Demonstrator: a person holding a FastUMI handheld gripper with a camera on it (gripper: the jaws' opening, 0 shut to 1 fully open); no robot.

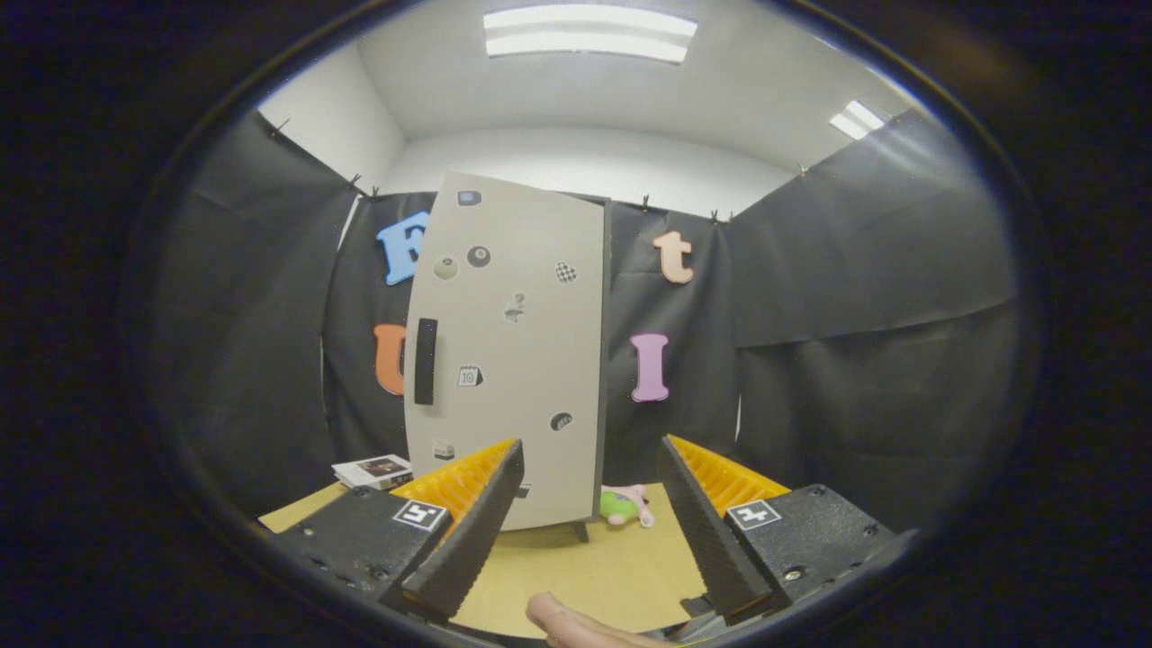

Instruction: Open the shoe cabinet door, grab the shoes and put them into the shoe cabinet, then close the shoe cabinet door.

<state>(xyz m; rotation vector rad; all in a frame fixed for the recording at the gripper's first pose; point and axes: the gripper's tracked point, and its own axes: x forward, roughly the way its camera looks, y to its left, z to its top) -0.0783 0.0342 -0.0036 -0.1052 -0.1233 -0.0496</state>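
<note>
Risk: the door's handle [426, 360] sits on the far-left edge of the shoe cabinet [508, 351], off the line of the fingers; a careless pull may tip or drag the cabinet, which looks light on its small feet.
Hand-held gripper [594, 468]: spread wide, holding nothing, short of the cabinet.
Cabinet: upright on the desk [585, 567], door closed, pale grey with stickers (handle is black).
Shoes: something small, pink and green [625, 506], lies beside the cabinet's right foot; I cannot tell whether it is a shoe.

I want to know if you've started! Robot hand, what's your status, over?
Gripper open, holding nothing. Shoe cabinet ahead beyond the fingers, door shut, black handle untouched. Small pink-and-green shoe beside cabinet's foot. Nothing between the fingers and the door.
</note>
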